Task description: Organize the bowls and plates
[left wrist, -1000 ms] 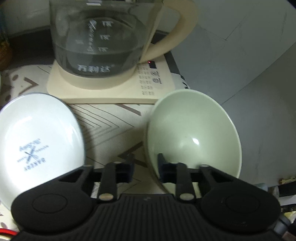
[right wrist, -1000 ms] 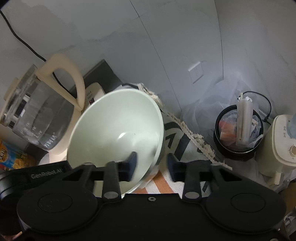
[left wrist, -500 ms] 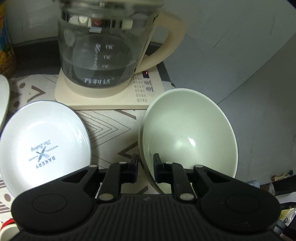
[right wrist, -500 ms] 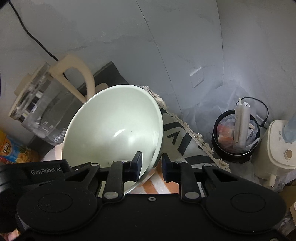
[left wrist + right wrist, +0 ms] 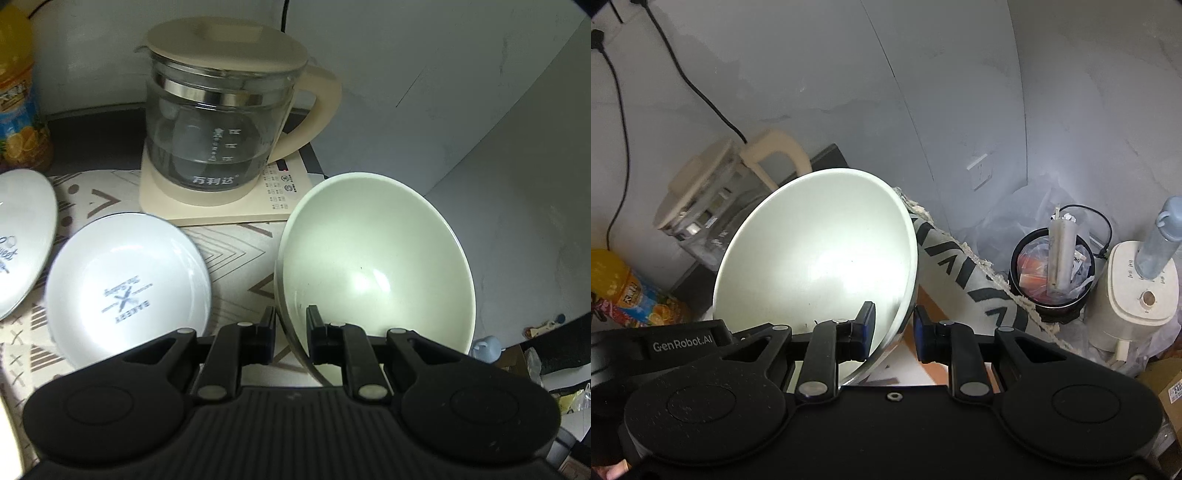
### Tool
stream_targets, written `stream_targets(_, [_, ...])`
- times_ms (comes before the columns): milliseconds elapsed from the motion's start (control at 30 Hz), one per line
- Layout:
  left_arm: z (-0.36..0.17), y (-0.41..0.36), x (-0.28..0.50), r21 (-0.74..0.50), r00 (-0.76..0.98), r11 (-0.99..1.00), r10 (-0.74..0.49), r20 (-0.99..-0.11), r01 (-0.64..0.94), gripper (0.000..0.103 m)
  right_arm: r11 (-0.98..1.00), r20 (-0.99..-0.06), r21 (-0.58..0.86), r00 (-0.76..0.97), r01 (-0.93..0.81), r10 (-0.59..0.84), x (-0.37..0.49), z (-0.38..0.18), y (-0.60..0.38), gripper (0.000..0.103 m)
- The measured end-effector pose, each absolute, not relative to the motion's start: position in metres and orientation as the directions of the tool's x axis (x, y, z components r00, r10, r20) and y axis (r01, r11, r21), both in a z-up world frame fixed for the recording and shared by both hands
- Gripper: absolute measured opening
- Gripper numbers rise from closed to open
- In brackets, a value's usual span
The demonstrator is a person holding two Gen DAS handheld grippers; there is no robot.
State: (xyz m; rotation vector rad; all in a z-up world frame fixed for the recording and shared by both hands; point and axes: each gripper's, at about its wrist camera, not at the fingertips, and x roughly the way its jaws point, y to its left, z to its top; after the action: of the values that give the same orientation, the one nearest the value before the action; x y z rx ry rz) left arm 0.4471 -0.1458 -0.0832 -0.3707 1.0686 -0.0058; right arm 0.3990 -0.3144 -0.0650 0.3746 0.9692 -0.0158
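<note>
A patterned cloth (image 5: 229, 254) covers the tabletop in a grey-walled corner. Above it the pale green bowl (image 5: 373, 266) hangs tilted, its mouth facing the cameras and its rim running steeply up and down. The left gripper (image 5: 290, 334) is clamped on the bowl's left rim, the right gripper (image 5: 894, 334) on its right rim. A glass kettle (image 5: 218, 122) stands just behind; two white plates (image 5: 125, 284) lie to the left, beside a juice bottle (image 5: 18, 103).

Both the left tongs (image 5: 290, 334) and the right tongs (image 5: 894, 332) angle steeply downward, their jaws nearly closed.
</note>
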Motion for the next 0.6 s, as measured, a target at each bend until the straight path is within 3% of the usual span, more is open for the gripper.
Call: stream_targets(600, [-0.048, -0.099, 0.385, -0.301, 0.506, 0.947, -0.206, -0.838, -0.114, 0.015, 0.936, -0.784, 0.301, 0.606, 0.183, 0.134, 0.335, -0.037, -0.273, 0.022])
